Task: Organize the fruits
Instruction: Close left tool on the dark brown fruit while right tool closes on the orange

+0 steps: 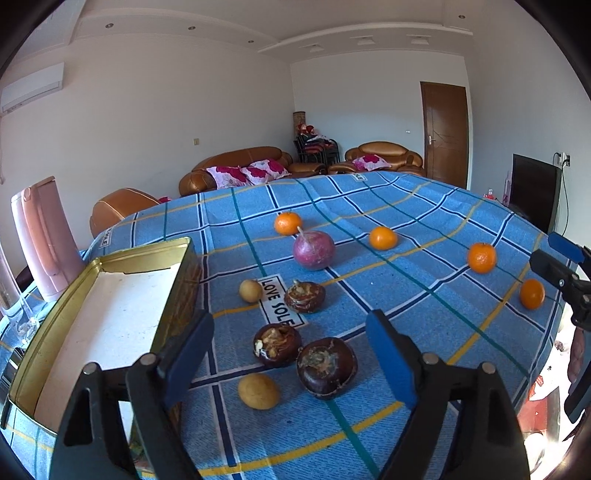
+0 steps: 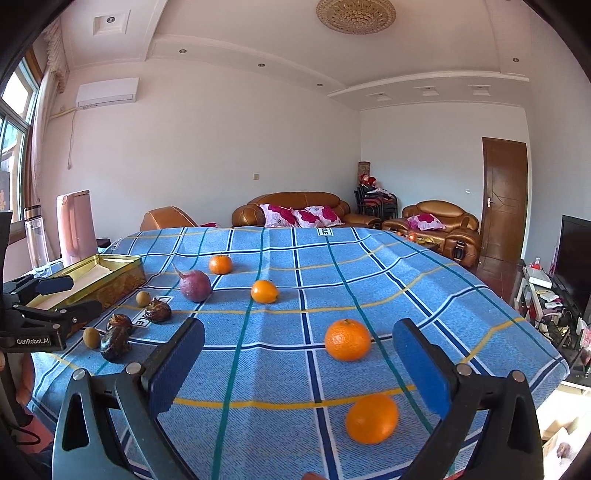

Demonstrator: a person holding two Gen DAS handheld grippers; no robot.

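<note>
Right wrist view gives you the room first: white walls, a recessed ceiling with a round gold fixture (image 2: pixel 355 15), an air conditioner (image 2: pixel 107 92) high on the left wall, a brown door (image 2: pixel 504 199) at right and tan leather sofas (image 2: pixel 295 208) with pink flowered cushions at the back. In front of them spreads your counter (image 2: pixel 424 288), under a blue checked cloth with yellow and dark lines. At its left edge sits a gold tin box (image 1: pixel 110 317), lid off, white inside, with a pink jug (image 1: pixel 44 240) just behind it. The fruits lie loose on the cloth, none in the box: a purple-red round one (image 1: pixel 314 249) mid-counter, four oranges (image 2: pixel 347 339) spread toward the right side, three dark brown ones (image 1: pixel 327 367) close together near the box, and two small yellowish ones (image 1: pixel 258 390) beside those. Your left tongs (image 1: pixel 291 354) stand wide with nothing gripped, the nearest dark fruits lying between the blue pads without touching them. Your right tongs (image 2: pixel 299 363) are wide too and hold nothing, two oranges lying apart from their pads.
</note>
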